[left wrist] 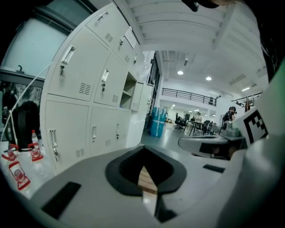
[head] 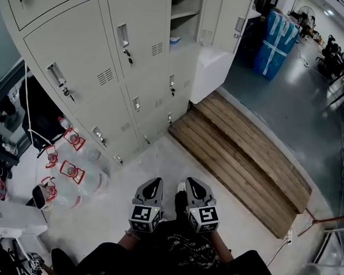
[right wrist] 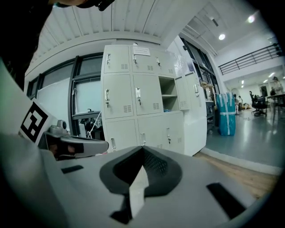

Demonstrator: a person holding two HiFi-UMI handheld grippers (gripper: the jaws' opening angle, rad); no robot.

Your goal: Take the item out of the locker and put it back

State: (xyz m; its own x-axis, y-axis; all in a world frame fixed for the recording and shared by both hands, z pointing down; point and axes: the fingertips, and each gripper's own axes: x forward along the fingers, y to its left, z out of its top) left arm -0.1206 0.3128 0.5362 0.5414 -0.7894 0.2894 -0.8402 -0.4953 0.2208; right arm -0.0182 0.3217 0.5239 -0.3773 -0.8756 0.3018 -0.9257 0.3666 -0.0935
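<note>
Even light from ceiling lamps (left wrist: pixel 180 72); glossy floor (head: pixel 289 100) glares; fisheye edges dark.

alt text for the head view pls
The left gripper and right gripper are held side by side, shut and empty, low in frame, facing grey lockers with one door open. A wooden platform lies at right, water bottles at left.

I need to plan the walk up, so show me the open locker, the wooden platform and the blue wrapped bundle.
open locker (right wrist: pixel 168 95), right gripper view, on its inner shelf.
wooden platform (head: pixel 245 161), head view, a middle plank.
blue wrapped bundle (head: pixel 276 44), head view, its near face.
</note>
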